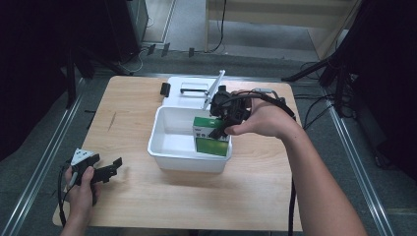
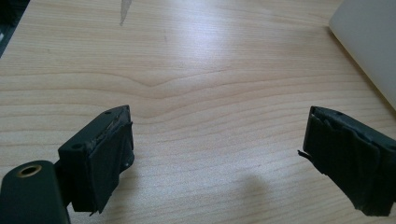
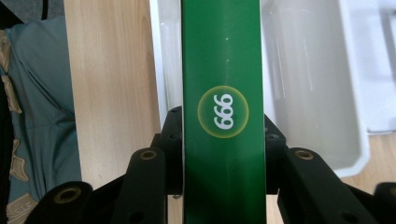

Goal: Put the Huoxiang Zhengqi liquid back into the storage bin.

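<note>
I have the tall green cardboard box with the white "999" roundel (image 3: 223,112) clamped between the jaws of my right gripper (image 1: 222,129), the pads pressing on its two broad faces while its narrow edge runs straight out ahead of them. The box hangs over the right-hand part of the white rectangular plastic bin (image 1: 169,147), its lower end already below the rim, close to the bin's right wall. My worry is that wall: beyond the jaws the box sits so near it that a slight drift sideways would catch a corner on the rim, and the box could twist in the pads or tip the light bin. The grip is also low on the box, so most of its length sticks out past the jaws and any knock would lever it loose. If I let go while it stands on end, I judge it may topple against the wall. My left gripper (image 1: 109,170) rests apart on the pale wooden worktop (image 1: 147,196), its jaws spread wide with nothing between them, too far off to steady the bin.
</note>
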`<state>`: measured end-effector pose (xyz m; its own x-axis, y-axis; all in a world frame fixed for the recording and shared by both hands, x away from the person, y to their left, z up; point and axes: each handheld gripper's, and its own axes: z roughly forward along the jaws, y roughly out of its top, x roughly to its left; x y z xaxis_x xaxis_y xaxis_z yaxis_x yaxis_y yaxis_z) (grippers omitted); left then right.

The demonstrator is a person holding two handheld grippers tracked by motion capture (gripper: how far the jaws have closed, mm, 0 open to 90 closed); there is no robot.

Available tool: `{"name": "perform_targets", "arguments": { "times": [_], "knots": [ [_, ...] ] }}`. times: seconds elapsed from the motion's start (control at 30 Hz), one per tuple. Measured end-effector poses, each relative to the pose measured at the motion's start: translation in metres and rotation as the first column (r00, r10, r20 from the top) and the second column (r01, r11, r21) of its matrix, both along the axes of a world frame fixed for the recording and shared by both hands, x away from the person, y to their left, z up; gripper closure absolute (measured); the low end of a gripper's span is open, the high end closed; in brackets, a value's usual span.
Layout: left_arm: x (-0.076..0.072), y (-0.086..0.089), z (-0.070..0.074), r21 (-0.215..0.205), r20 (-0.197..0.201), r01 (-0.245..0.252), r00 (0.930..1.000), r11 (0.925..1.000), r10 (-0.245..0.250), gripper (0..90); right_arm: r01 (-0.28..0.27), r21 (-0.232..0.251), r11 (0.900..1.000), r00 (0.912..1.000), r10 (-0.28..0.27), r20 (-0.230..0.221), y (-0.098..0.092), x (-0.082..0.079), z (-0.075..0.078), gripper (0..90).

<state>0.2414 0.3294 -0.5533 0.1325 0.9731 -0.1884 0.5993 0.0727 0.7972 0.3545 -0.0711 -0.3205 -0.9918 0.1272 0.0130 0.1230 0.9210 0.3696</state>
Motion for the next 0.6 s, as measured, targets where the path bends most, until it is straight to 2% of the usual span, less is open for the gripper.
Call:
{"name": "perform_targets", "arguments": {
  "times": [0.23,0.4,0.6],
  "knots": [
    [0.000,0.000,0.000,0.001,0.001,-0.001,1.0000,1.0000,0.001,9.2,0.003,-0.020,1.000,0.9999,-0.003,-0.014,0.001,0.004,-0.025,64.8],
    [0.000,0.000,0.000,0.000,0.002,-0.001,1.0000,1.0000,0.001,9.2,0.013,-0.011,1.000,0.9996,-0.013,-0.026,-0.001,0.007,-0.041,64.7],
    [0.000,0.000,0.000,0.000,0.002,-0.001,1.0000,1.0000,0.001,9.2,-0.014,-0.017,1.000,0.9990,0.014,-0.043,-0.001,0.008,-0.060,64.6]
  ]
}}
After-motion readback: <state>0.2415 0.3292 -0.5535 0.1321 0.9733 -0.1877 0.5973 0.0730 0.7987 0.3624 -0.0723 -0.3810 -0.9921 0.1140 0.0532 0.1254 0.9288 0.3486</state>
